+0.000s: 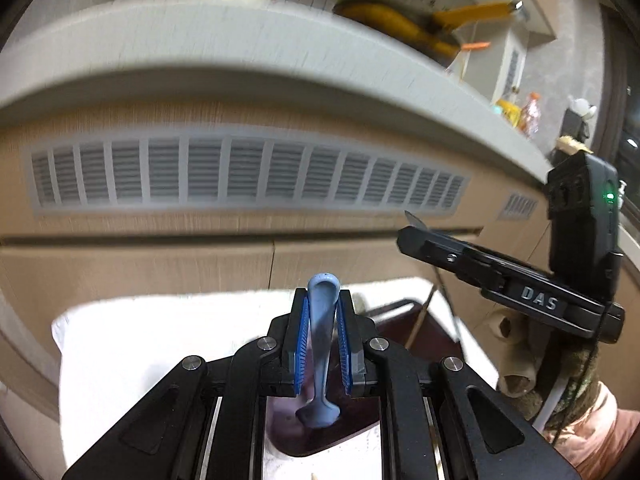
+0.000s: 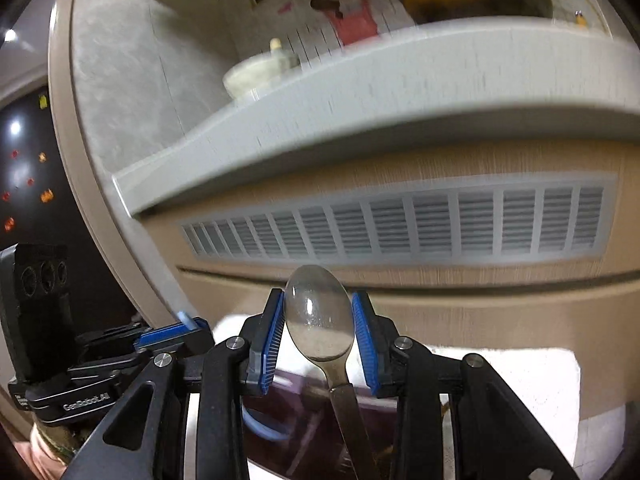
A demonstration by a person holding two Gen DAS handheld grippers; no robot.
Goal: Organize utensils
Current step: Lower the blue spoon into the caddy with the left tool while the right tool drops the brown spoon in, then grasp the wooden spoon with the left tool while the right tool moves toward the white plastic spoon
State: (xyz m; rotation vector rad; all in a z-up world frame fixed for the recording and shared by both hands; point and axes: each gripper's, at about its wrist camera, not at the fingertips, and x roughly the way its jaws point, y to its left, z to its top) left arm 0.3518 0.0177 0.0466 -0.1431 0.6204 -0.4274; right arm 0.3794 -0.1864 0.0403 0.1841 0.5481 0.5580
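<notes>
Now carrying | left gripper (image 1: pixel 323 322) pinches blue spoon (image 1: pixel 321 344) by its handle | right gripper (image 2: pixel 319 334) clamps metal spoon (image 2: pixel 320 316) at the bowl | both above dark tray (image 2: pixel 304 412) | you keep grips firm, lower slowly.

Metal spoon (image 2: pixel 320 316) bowl-up between right claw (image 2: pixel 319 340) pads, above dark tray (image 2: pixel 296 432).

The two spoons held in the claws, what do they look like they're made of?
The blue spoon in the left claw looks like matte plastic or silicone: flat pale-blue colour, soft rounded edges, no glints. The silver spoon in the right claw looks like polished metal, probably stainless steel: its bowl shows a bright highlight and mirror-like reflections.
</notes>
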